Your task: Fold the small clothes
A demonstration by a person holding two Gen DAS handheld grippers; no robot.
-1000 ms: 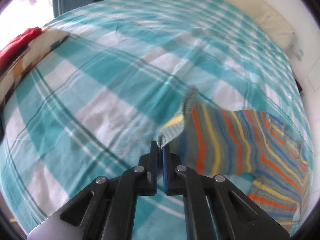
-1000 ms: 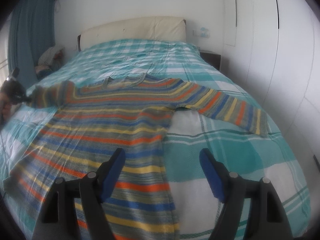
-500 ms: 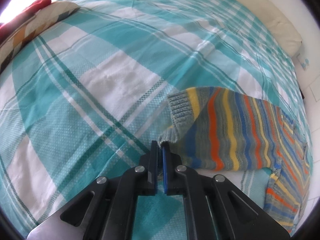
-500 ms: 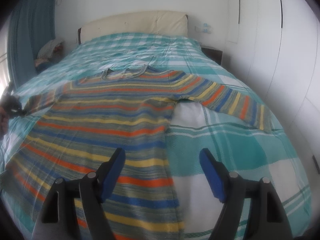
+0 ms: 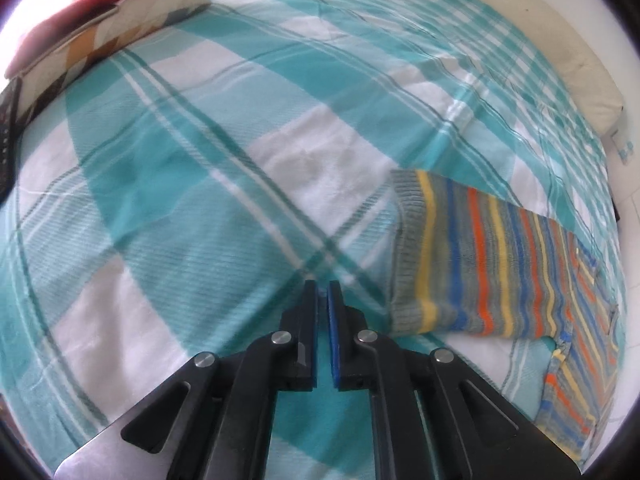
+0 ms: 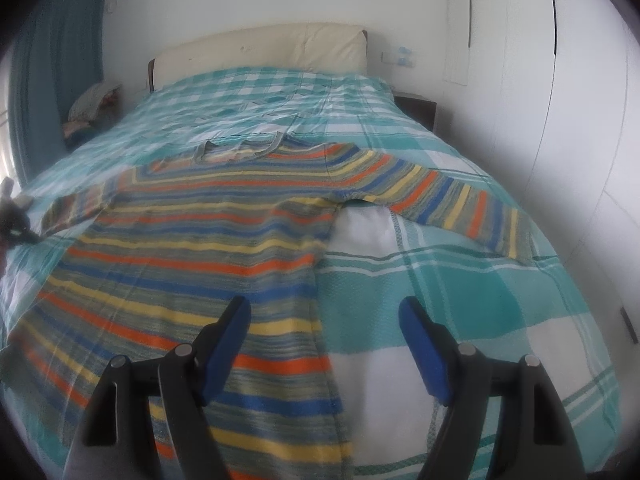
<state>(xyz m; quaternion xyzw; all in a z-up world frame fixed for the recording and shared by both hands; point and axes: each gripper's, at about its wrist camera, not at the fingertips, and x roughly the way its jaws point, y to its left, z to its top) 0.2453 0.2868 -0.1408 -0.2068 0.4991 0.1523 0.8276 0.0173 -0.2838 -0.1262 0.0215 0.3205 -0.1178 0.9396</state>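
Observation:
A striped knit sweater (image 6: 208,236) in orange, blue, yellow and grey lies spread flat on the bed, neck toward the headboard, both sleeves out to the sides. Its left sleeve (image 5: 472,264) lies flat with the grey cuff to the right of my left gripper (image 5: 322,292), which is nearly shut with a thin gap, empty, and apart from the cuff. My right gripper (image 6: 324,320) is open and empty above the sweater's lower right edge. The left gripper also shows small at the far left of the right wrist view (image 6: 14,220).
The bed has a teal and white checked cover (image 5: 200,184). A cream headboard (image 6: 260,56) stands at the far end. A patterned cushion with a red cloth (image 5: 100,12) lies at the left edge. White wardrobe doors (image 6: 560,80) line the right side.
My left gripper has let go of the sleeve cuff, which now lies flat on the cover, and has drawn back to the left. The right gripper has barely moved.

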